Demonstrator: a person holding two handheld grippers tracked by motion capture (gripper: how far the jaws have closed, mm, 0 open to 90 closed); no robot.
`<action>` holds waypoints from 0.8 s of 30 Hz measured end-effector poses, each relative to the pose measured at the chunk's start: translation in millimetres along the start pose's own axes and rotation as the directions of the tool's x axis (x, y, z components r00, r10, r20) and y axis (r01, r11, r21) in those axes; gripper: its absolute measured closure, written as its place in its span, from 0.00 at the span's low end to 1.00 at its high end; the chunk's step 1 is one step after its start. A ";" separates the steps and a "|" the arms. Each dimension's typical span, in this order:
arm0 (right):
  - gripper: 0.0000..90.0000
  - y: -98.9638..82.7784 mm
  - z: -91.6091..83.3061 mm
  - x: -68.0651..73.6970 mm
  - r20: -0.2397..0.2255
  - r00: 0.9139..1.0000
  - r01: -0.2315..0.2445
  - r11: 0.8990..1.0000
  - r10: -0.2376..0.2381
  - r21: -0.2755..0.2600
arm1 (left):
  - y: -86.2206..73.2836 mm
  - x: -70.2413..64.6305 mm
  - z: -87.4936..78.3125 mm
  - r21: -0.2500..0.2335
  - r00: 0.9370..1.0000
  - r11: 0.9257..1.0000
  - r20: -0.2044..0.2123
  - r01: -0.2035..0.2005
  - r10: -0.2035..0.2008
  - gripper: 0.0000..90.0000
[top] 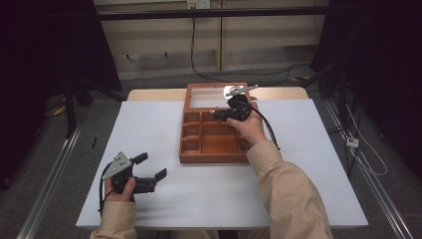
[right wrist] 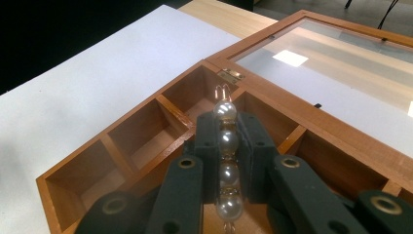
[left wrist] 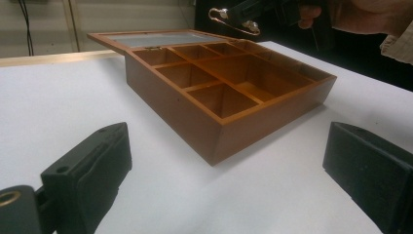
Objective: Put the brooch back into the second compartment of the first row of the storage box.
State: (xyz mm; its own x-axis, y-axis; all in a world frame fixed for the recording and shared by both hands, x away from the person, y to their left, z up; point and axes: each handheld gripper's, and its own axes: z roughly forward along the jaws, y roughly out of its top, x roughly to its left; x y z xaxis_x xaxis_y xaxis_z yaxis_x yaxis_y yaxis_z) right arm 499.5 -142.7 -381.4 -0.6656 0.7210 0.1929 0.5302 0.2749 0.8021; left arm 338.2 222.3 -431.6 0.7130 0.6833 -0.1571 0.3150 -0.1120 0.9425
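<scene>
A wooden box (top: 214, 158) with several empty compartments stands mid-table, its glass lid (top: 209, 94) laid flat open behind it. My right gripper (top: 219, 114) hovers over the box's far compartments, shut on a gold pin set with pearls (right wrist: 225, 113); the pearls line up between the pads (right wrist: 253, 146). In the left gripper view the pearl pin (left wrist: 234, 22) hangs above the box (left wrist: 263, 126) from the right gripper (left wrist: 253, 12). My left gripper (top: 151, 166) rests at the table's front left, open with nothing between its jaws, pointing toward the box.
The white table (top: 298, 149) has bare surface on both sides of the box. A light wooden strip (top: 154, 93) runs along its far edge. Cables lie on the floor beyond, and metal rails run along both sides.
</scene>
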 end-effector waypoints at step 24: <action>0.90 0.4 10.8 -7.6 0.017 1.000 -0.020 1.000 0.020 0.004 | 0.2 0.3 -0.3 -0.004 1.000 1.000 0.003 0.005 -0.005 0.04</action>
State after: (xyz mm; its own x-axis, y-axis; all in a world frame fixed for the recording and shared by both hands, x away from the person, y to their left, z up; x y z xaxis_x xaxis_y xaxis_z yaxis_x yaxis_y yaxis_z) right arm 510.4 -141.2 -388.7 -0.6458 0.7372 0.1989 0.5455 0.2632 0.7957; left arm 338.3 222.8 -431.4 0.7136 0.6815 -0.1623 0.3159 -0.1061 0.9428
